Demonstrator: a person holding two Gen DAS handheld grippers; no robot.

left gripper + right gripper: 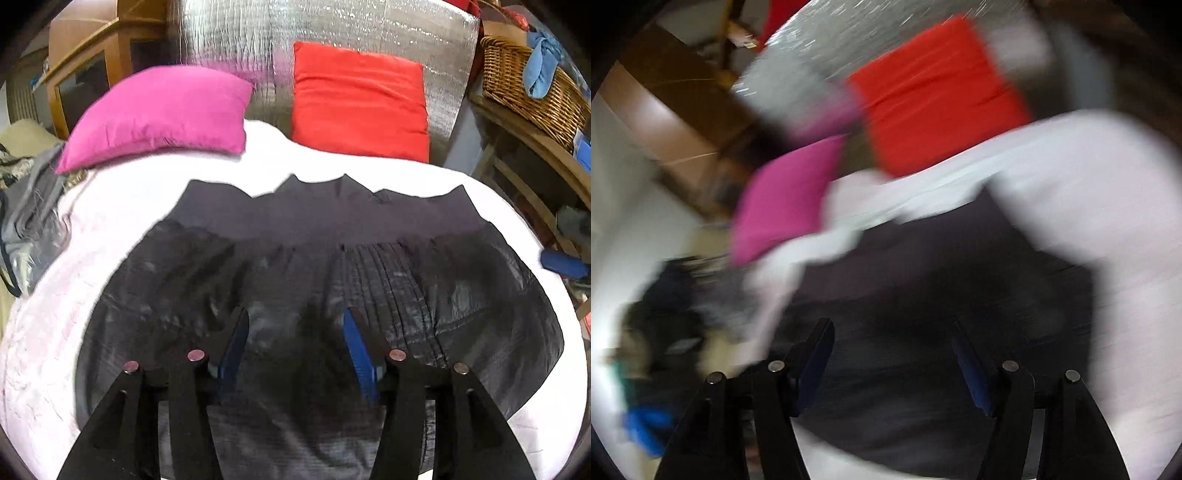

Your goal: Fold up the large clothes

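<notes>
White bed w/ dark garment spread right-left; left claw just above, half-open, empty; right claw prob. likewise.

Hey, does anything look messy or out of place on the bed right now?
The dark garment lies spread on the white sheet, but its far edge is jagged and wavy rather than straight. A grey heap of clothes is bunched at the left edge of the bed. Nothing looks spilled or damaged.

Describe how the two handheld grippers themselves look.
The left gripper and right gripper match: black angular linkage arms with round silver pivot pins, each ending in two tapered black fingers lined with blue pads. No cables, markings, sleeves or hands are visible.
</notes>
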